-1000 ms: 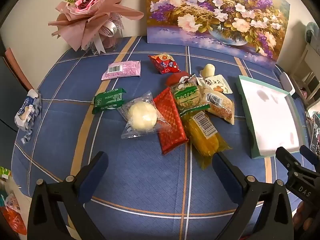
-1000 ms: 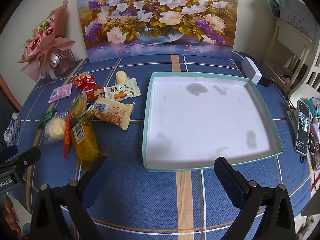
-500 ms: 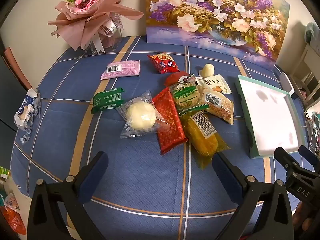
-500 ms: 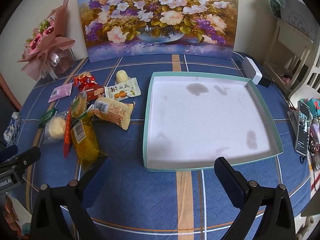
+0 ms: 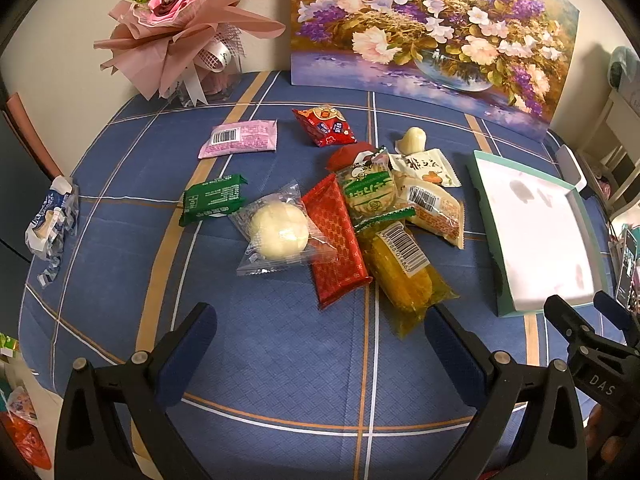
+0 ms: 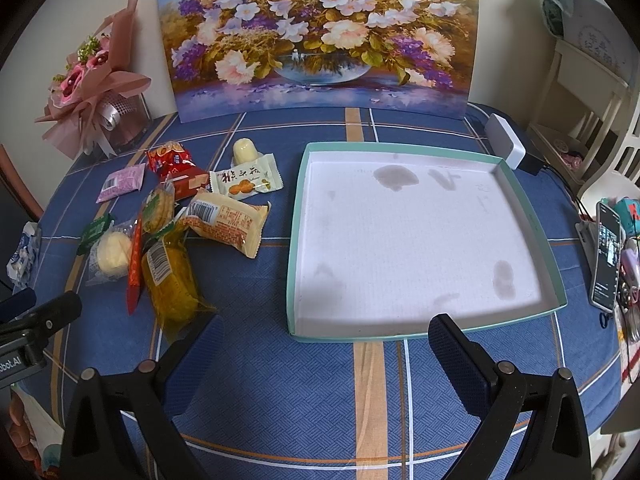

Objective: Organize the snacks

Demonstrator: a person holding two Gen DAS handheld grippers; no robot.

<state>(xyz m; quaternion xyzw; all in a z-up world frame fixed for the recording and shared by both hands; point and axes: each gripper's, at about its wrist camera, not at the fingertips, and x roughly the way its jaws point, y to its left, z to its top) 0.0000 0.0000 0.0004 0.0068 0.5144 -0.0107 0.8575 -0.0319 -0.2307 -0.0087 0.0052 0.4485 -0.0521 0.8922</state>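
Note:
Several wrapped snacks lie in a heap on the blue checked tablecloth: a round white bun in clear wrap [image 5: 278, 234], a red packet [image 5: 336, 236], a yellow packet [image 5: 404, 276], a green packet [image 5: 212, 199] and a pink packet [image 5: 240, 138]. A teal-rimmed white tray [image 6: 296, 240] stands empty to their right. My left gripper [image 5: 320, 340] is open and empty, just short of the heap. My right gripper [image 6: 326, 354] is open and empty, at the tray's near edge. The heap also shows in the right wrist view [image 6: 172, 272].
A flower painting [image 6: 316, 32] and a pink bouquet [image 5: 188, 28] stand at the back. A crumpled blue-white wrapper [image 5: 52, 220] lies at the table's left edge. A phone [image 6: 606, 258] and a white box [image 6: 505, 146] sit right of the tray.
The left gripper has shifted slightly, so the snacks sit a little lower and more leftward in its view. The right gripper has not visibly moved.

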